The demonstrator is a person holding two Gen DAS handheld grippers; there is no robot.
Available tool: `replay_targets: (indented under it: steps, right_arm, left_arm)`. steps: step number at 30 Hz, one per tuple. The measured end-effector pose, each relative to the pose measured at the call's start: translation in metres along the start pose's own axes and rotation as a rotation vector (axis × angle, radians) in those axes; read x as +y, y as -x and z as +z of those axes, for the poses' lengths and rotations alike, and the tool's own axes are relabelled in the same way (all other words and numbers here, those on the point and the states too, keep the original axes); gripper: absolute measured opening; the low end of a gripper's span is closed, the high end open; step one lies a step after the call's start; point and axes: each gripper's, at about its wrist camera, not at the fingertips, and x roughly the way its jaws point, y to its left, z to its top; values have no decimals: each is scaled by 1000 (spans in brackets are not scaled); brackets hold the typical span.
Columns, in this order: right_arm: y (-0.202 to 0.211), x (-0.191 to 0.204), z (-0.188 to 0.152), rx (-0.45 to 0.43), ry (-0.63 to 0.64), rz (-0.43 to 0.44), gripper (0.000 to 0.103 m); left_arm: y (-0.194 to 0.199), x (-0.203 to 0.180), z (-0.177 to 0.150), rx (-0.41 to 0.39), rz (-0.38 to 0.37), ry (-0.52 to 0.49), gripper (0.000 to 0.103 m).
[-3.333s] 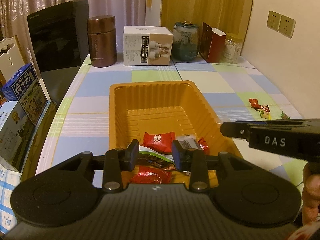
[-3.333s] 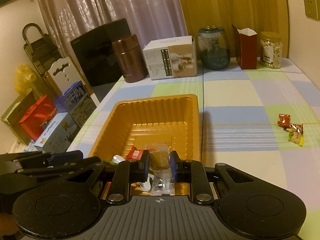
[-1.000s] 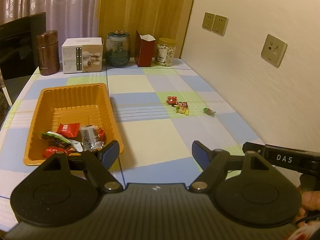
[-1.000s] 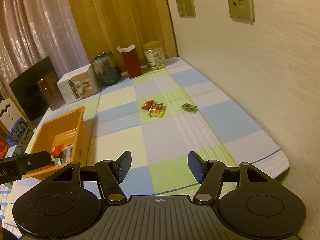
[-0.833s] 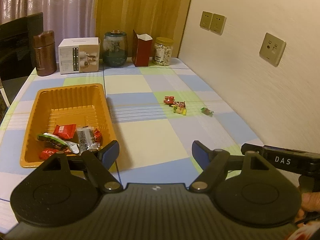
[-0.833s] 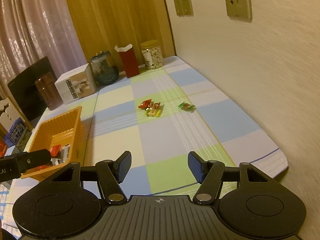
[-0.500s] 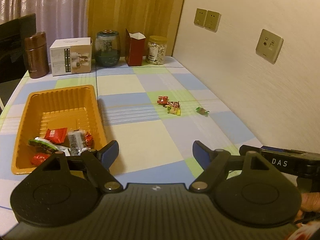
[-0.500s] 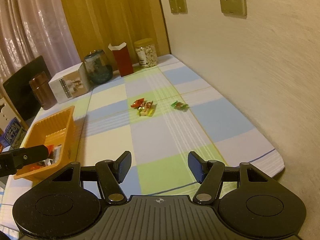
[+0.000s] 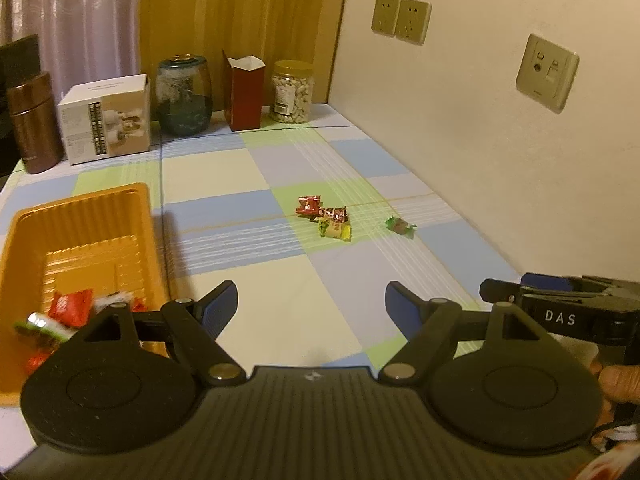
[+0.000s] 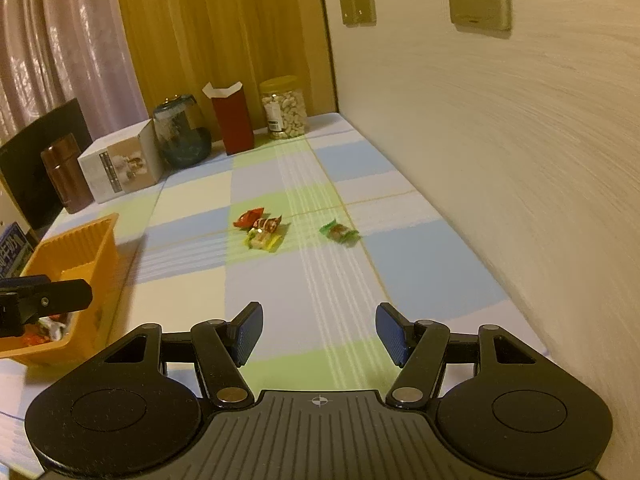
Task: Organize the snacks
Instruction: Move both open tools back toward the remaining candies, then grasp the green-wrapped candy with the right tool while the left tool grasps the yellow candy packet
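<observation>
Several wrapped candies lie on the checked tablecloth: a red one [image 9: 308, 205] [image 10: 249, 217], a brown-red one [image 9: 335, 213] [image 10: 269, 224], a yellow one [image 9: 334, 231] [image 10: 262, 240], and a green one [image 9: 398, 225] [image 10: 339, 233] apart to the right. The orange tray [image 9: 92, 216] [image 10: 86, 240] at the left holds several snack packets [image 9: 70, 307]. My left gripper [image 9: 310, 306] is open and empty, well short of the candies. My right gripper [image 10: 318, 332] is open and empty too, and its body [image 9: 568, 312] shows at the right of the left wrist view.
Along the table's far edge stand a brown flask [image 9: 34, 122], a white box [image 9: 106, 118], a dark glass jar [image 9: 183, 96], a red carton [image 9: 244, 94] and a jar of nuts [image 9: 291, 92]. A wall with sockets [image 9: 400, 20] borders the table's right side.
Both grippers have swung right, away from the tray and toward the loose candies, which now look larger and nearer. Both have stayed open and empty over the last second.
</observation>
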Motion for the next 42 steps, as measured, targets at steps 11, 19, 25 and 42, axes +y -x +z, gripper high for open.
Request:
replay_targets:
  steps: [11, 19, 25, 42]
  right_arm:
    - [-68, -22, 27, 0, 106, 37, 63]
    - [-131, -31, 43, 5, 228, 53, 62]
    - [-176, -35, 52, 24, 311, 92, 62]
    - [-212, -41, 52, 54, 305, 117, 21]
  left_arm:
    - [-85, -10, 20, 29, -5, -67, 79]
    - [-138, -10, 31, 44, -4, -86, 79]
    - [-166, -8, 35, 53, -7, -79, 79]
    - [-214, -10, 33, 57, -30, -64, 79]
